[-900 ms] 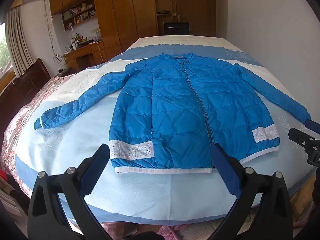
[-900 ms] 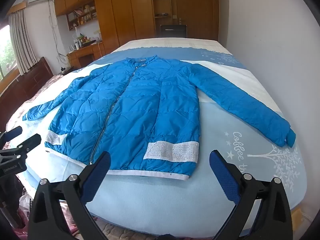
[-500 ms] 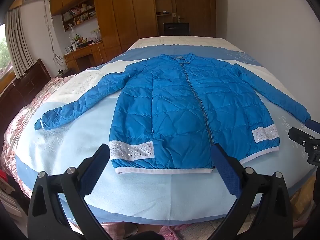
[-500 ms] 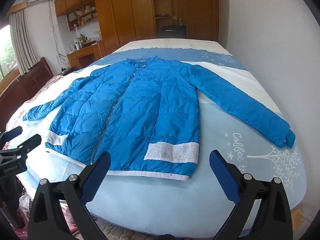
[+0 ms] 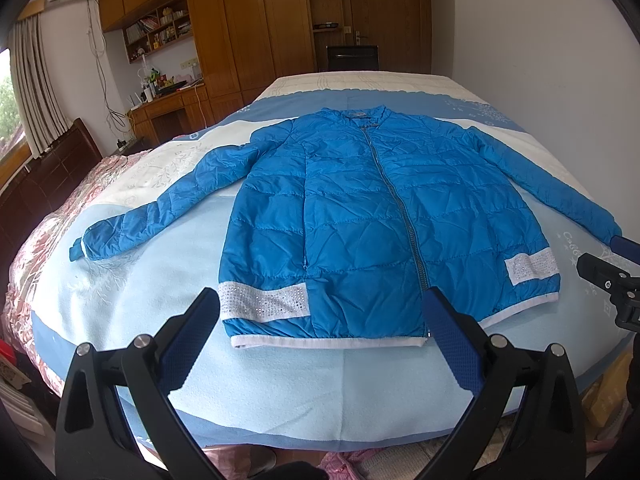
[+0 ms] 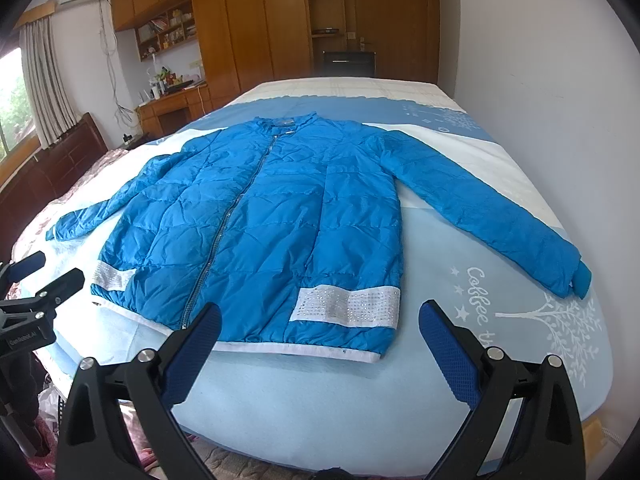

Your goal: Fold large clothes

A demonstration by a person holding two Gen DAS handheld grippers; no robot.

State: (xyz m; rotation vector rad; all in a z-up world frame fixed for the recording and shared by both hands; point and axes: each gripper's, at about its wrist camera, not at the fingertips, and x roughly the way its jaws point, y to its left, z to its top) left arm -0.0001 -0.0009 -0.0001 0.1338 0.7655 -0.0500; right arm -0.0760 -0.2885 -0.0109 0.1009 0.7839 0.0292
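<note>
A blue quilted jacket lies flat and zipped on the bed, front up, collar at the far end, both sleeves spread out to the sides. White sparkly bands sit near its hem. My left gripper hovers open just short of the hem near the zip's bottom end, nothing between its blue pads. My right gripper hangs open in front of the hem's right half, also holding nothing. Each gripper shows at the edge of the other's view.
The bed has a light blue and white cover; a pink patterned quilt lies along its left side. A white wall runs along the right. Wooden wardrobes and a desk stand behind.
</note>
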